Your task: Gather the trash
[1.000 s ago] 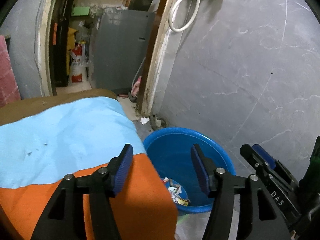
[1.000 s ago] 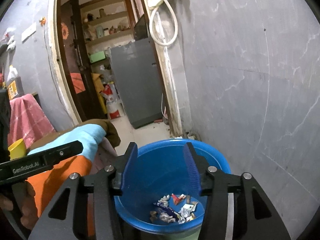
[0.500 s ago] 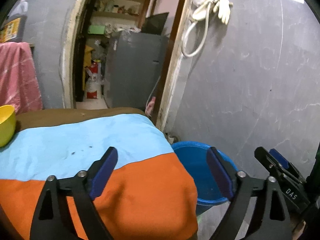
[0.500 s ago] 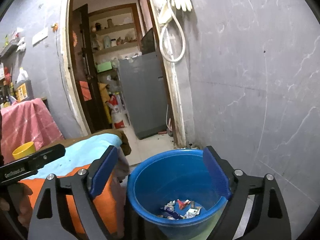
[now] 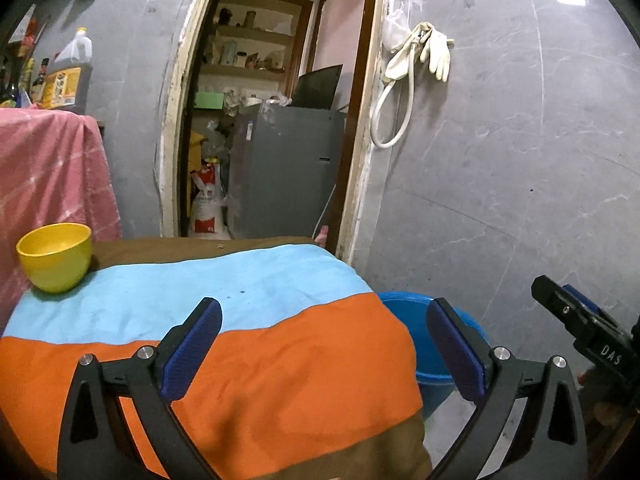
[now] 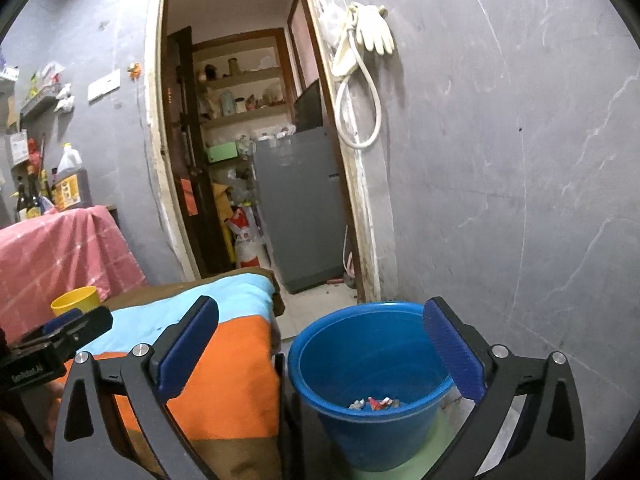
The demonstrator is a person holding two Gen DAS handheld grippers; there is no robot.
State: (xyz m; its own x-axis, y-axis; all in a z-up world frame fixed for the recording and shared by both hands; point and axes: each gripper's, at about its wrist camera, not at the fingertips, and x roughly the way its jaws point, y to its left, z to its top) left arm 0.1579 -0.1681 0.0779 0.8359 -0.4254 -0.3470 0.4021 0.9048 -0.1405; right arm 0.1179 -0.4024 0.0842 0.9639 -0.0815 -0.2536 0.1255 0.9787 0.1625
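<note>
A grey tiled wall (image 6: 500,160) fills the right side of both views, broken by an open doorway (image 6: 248,120) with a worn pale frame. Through the doorway stand a grey cabinet (image 6: 300,208), cluttered shelves (image 6: 244,92) and a red-and-white sack (image 6: 248,240). A white hose (image 6: 360,92) and pale rubber gloves (image 6: 374,34) hang on the wall beside the frame. To the left, a pink cloth (image 5: 52,176) drapes over a stand that carries bottles and a large jug (image 5: 70,70).

In front lies a table under a cloth (image 5: 248,344) with light blue, orange and brown bands. A yellow bowl (image 5: 56,256) sits on its far left corner.

Just beside the table's right edge, on the floor near the wall, stands a blue bucket (image 6: 400,432). The trash (image 6: 374,403), a small heap of crumpled scraps and wrappers, lies at the bottom of this bucket.

The left gripper (image 5: 324,346) hangs over the orange band of the cloth, its blue-padded jaws opening wide, with nothing between them. The right gripper (image 6: 320,346) is aimed at the bucket, its jaws likewise opening wide; the bucket's rim shows between the fingers but below them, and the pads touch nothing. Each gripper shows at the edge of the other's view.
</note>
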